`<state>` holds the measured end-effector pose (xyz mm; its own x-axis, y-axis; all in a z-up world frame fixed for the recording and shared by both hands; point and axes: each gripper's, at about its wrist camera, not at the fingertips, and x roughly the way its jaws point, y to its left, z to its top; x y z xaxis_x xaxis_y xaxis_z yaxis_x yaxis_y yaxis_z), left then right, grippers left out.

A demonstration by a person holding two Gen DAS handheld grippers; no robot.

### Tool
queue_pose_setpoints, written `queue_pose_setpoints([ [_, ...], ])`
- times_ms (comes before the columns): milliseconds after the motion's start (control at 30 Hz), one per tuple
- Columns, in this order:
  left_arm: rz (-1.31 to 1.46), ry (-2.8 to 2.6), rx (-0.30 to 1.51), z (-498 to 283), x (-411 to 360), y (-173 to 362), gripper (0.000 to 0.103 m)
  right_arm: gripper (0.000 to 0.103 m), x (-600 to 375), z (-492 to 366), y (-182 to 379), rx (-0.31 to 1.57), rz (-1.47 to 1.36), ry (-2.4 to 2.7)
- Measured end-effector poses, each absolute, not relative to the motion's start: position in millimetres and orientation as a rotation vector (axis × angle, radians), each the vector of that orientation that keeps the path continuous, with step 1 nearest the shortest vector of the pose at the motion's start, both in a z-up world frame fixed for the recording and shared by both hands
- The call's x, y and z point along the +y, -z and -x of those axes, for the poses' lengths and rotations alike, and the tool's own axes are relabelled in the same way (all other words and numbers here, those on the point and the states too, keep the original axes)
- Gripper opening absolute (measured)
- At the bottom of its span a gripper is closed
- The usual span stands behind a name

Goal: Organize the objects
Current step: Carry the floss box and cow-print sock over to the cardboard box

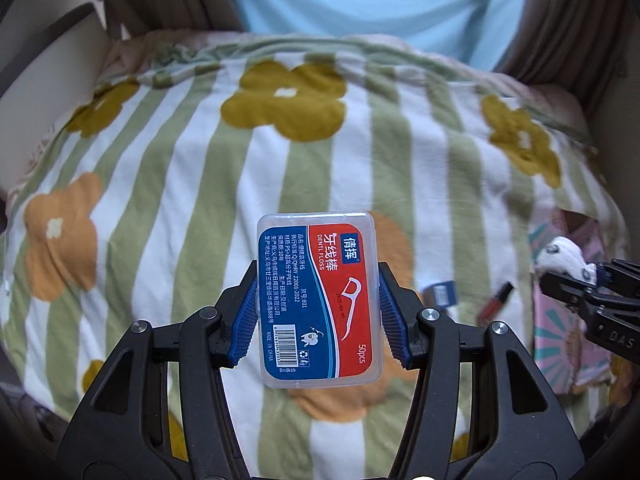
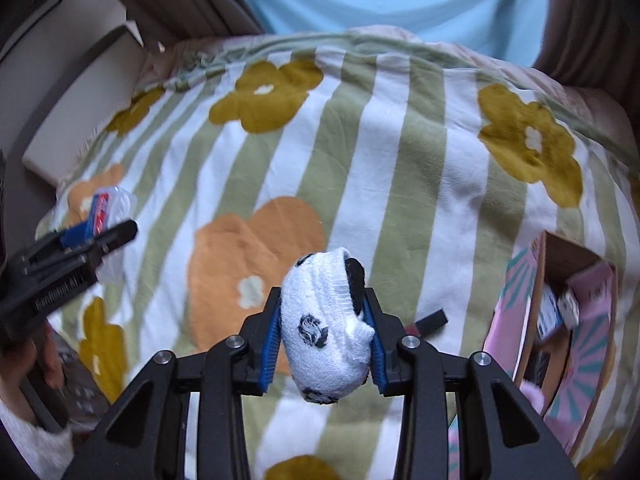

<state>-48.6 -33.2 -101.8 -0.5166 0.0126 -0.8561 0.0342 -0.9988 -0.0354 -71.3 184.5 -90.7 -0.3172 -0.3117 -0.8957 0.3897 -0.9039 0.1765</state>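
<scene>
My left gripper [image 1: 318, 312] is shut on a clear dental floss box [image 1: 318, 300] with a red and blue label, held above the flowered blanket [image 1: 200, 152]. My right gripper [image 2: 322, 330] is shut on a rolled white sock [image 2: 320, 332] with black spots, also above the blanket [image 2: 400, 160]. The right gripper with the sock [image 1: 564, 258] shows at the right edge of the left wrist view. The left gripper with the floss box [image 2: 102, 206] shows at the left edge of the right wrist view.
An open pink cardboard box [image 2: 592, 320] holding small items stands at the right; it also shows in the left wrist view [image 1: 560, 328]. A red lipstick [image 1: 496, 300] and a small dark blue item [image 1: 442, 294] lie on the blanket. A person in a light blue shirt [image 1: 380, 0] sits behind.
</scene>
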Motion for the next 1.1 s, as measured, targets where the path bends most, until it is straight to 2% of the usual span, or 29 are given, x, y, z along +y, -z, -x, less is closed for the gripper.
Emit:
queue_pose_setpoints([
  [300, -1.538, 2.826, 0.011, 5, -8, 56, 0.051, 0.034, 190, 13, 43, 0.000, -1.465, 2.397],
  [633, -1.531, 2.875, -0.021, -34, 4, 44, 0.051, 0.034, 199, -29, 31, -0.017, -1.435, 2.459],
  [1100, -1.502, 2.932, -0.063, -42, 11, 27, 0.051, 0.034, 209, -41, 11, -0.057, -1.370, 2.527],
])
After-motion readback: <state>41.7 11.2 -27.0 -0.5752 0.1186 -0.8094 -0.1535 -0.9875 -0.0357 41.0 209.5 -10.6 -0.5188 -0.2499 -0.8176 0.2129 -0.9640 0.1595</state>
